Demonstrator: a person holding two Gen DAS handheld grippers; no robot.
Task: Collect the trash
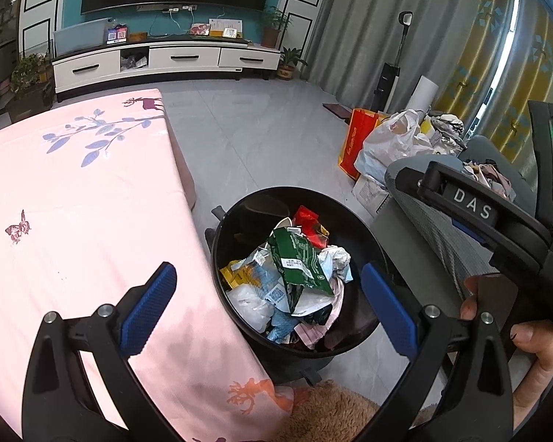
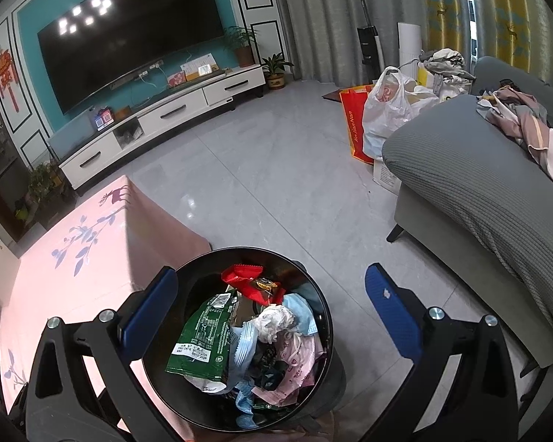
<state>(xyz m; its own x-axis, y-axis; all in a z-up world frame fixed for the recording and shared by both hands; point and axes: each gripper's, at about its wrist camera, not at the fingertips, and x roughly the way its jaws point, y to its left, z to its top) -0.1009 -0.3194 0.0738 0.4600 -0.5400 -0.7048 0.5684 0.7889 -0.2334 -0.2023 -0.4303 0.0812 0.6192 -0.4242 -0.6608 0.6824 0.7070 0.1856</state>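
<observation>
Two grippers hang over a black bin, and both have their jaws spread wide with nothing held between them.

On the left lies the table (image 1: 73, 202) under a pink cloth with blue leaves and a butterfly on it. The part of the cloth that shows has no trash on it. The left gripper (image 1: 269, 309) sits above the table's edge and the bin.

Just beside the table stands the bin (image 1: 221, 258), on the floor. It is nearly full. A green packet (image 1: 298, 261) lies on top, with a red wrapper (image 1: 306, 221) behind it, a ball of white paper (image 1: 333, 256) next to it, and blue and pink scraps below. The right gripper (image 2: 269, 316) hovers right over this pile. In the left wrist view, a hand (image 1: 534, 353) holds the right gripper's handle.

Farther right is a grey sofa (image 2: 461, 184) with loose clothes on it. Near its end sit a white plastic bag (image 2: 390, 110) and a red bag (image 2: 354, 121) on the floor.

It looks like a piece has just been dropped, or the job is almost done. Next, the grippers need to look for more trash. The far left edge of the right wrist view shows some small things on the table, too blurry to name. If one is trash, a gripper must go over, close on it, and bring it to the bin.
</observation>
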